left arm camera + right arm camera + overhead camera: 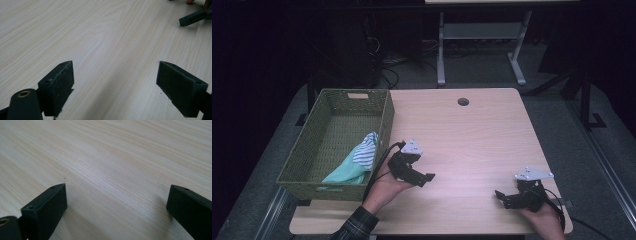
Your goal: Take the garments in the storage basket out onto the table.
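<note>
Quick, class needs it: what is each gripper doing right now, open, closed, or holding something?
Left gripper: open, jaws wide apart, holding nothing.
Right gripper: open, jaws wide apart, holding nothing.

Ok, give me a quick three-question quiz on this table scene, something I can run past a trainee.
1. True or false: the cloth lies inside the basket.
2. What does the left hand-held gripper hold?
a) the cloth
b) nothing
c) the basket's rim
3. Fill in: both the left and the right hand-held gripper have their jaws ____ over the bare table.

Key: 1 true; 2 b; 3 open. In each gripper view the two pads stand wide apart with only wood grain between them, and the striped and mint cloth sits in the basket's near right corner.
</note>
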A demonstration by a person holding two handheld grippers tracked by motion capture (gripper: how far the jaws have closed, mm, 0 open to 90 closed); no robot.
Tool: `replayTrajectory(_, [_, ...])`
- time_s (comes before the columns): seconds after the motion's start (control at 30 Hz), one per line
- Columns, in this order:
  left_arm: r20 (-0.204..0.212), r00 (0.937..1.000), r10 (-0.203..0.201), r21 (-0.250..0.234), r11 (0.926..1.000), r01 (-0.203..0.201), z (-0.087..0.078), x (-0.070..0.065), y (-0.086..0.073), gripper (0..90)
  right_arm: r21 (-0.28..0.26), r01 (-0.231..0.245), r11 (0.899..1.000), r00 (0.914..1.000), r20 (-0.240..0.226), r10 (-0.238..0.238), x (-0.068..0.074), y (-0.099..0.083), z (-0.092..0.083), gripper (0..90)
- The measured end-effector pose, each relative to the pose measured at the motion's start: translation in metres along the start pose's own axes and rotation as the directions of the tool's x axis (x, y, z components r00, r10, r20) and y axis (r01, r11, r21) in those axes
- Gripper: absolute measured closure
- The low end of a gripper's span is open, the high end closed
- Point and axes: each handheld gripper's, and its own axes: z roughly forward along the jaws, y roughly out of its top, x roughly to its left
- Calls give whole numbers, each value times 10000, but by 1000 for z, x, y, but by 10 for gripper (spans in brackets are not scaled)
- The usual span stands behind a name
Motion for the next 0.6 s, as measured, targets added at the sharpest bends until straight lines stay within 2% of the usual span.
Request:
replayTrajectory(0.3, [66, 10000, -16, -35, 10000, 16, -4, 1, 5, 139, 3, 2, 10000, 10000, 11, -2, 0, 0, 0, 27])
replayTrajectory(0.37, [69, 9999, 101, 5, 9999, -101, -6, 1, 7, 139, -7, -37, 10000, 10000, 5, 37, 0, 0, 0, 27])
replayTrajectory(0.47, [199, 9998, 1, -25, 10000, -1, -9, 2, 10, 139, 2, -11, 10000, 10000, -1, 11, 0, 0, 0, 27])
replayTrajectory(0.5, [229, 9997, 62, -125, 9999, -59, -11, 2, 13, 139, 3, -12, 10000, 10000, 2, 12, 0, 0, 0, 27])
replayTrajectory(0.6, [273, 9995, 165, -30, 9999, -164, -14, 3, 15, 139, 2, -12, 10000, 10000, 1, 12, 0, 0, 0, 27])
